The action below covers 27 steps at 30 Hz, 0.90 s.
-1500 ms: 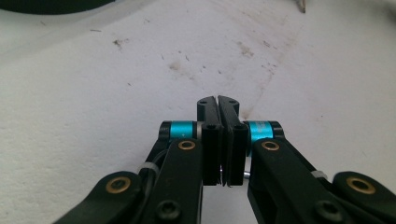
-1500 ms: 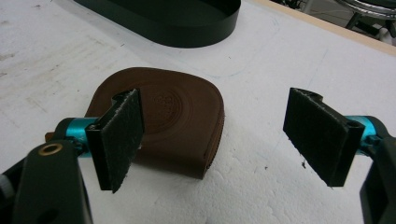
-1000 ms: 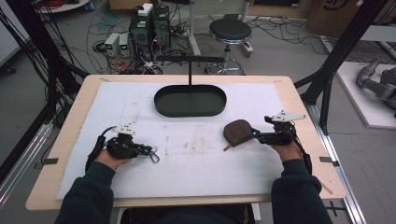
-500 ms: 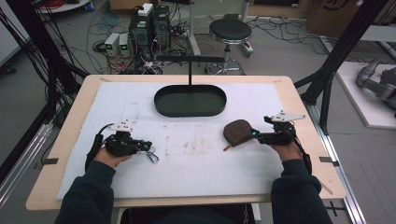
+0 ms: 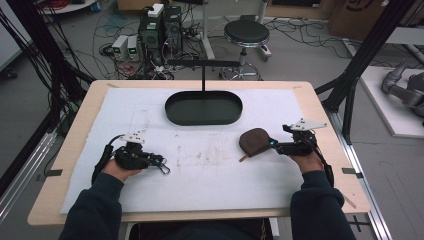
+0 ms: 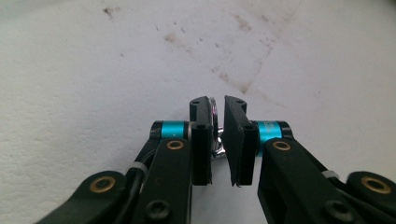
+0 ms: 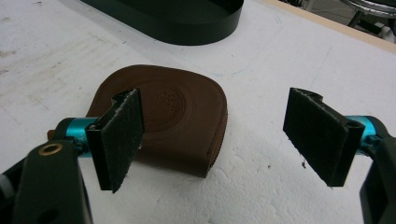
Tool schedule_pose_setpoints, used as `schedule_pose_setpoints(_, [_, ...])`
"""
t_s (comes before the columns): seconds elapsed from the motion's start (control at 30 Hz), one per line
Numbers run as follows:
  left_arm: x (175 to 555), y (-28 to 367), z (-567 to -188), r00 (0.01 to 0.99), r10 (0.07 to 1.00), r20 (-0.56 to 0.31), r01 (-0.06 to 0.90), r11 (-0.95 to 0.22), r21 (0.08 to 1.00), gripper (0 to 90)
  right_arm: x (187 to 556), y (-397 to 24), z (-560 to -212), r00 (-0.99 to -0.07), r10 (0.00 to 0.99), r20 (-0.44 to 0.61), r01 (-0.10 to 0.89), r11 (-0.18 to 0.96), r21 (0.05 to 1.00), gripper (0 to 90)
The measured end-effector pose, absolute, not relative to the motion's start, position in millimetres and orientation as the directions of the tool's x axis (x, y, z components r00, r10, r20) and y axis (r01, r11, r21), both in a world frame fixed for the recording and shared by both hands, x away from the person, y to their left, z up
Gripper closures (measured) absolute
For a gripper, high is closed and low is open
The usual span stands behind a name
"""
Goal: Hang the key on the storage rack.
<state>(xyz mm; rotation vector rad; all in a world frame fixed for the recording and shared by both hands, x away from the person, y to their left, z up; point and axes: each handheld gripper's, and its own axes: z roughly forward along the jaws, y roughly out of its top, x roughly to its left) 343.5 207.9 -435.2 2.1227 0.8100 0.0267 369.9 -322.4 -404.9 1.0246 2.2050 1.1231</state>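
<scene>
Brown leather pouch [image 7: 173, 116] lies flat on the white mat right of centre, just ahead of the wide-spread right gripper [image 7: 210, 135], ungrabbed, while the left gripper [image 6: 215, 140] pinches a metal ring [image 6: 214, 122], black tray [image 5: 203, 108] apparently empty.
</scene>
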Motion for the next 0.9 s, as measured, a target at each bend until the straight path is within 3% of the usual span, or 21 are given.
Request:
schedule_pose_setpoints(0.23, [342.5,210.3,-437.5,0.805,0.529,-0.269,0.538,-0.46,0.706,76.4,370.4,-322.1,-405.4,-0.621,0.782,-0.062,0.41,0.391,0.824,20.8])
schedule_pose_setpoints(0.4, [341.9,211.9,-438.8,0.811,0.519,-0.271,0.541,-0.485,0.687,86.0,370.7,-322.4,-405.5,-0.621,0.782,-0.063,0.41,0.392,0.824,20.8])
schedule_pose_setpoints(0.57, [341.6,211.6,-437.3,0.809,0.531,-0.253,0.535,-0.486,0.691,87.7,370.6,-322.5,-405.4,-0.622,0.78,-0.066,0.409,0.395,0.823,20.8])
schedule_pose_setpoints(0.9, [340.6,217.2,-418.5,0.799,0.558,-0.225,0.48,-0.365,0.798,87.9,370.2,-321.9,-405.1,-0.62,0.782,-0.061,0.41,0.389,0.825,20.8])
